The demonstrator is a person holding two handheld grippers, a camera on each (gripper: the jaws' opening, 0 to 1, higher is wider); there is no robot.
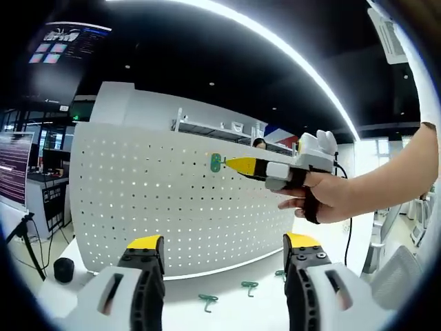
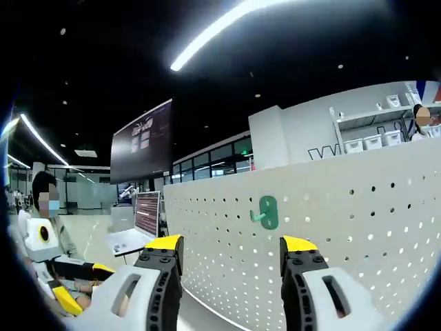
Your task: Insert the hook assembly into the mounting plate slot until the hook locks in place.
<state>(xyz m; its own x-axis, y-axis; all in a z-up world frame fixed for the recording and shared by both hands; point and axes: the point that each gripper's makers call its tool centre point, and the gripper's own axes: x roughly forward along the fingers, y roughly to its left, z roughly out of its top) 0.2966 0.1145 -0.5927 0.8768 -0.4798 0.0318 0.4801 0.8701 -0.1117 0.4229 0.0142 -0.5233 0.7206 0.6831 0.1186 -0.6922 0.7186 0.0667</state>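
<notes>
A green hook (image 1: 216,163) sits on the upright white pegboard (image 1: 158,200), near its top edge. In the left gripper view a hand holds my right gripper (image 1: 238,165), its yellow tips just right of the hook; whether they touch it I cannot tell. In the right gripper view the hook (image 2: 266,212) hangs on the pegboard (image 2: 358,227) ahead, above my right gripper (image 2: 231,245), whose jaws stand apart with nothing between them. My left gripper (image 1: 224,243) is open and empty in front of the board. Three more green hooks (image 1: 207,301) lie on the white table (image 1: 69,296).
A small black object (image 1: 63,269) and a tripod leg (image 1: 27,241) stand at the table's left end. Shelves with white bins (image 2: 372,141) rise behind the board. A large dark screen (image 2: 145,148) hangs at the back, and a person sits at lower left (image 2: 48,207).
</notes>
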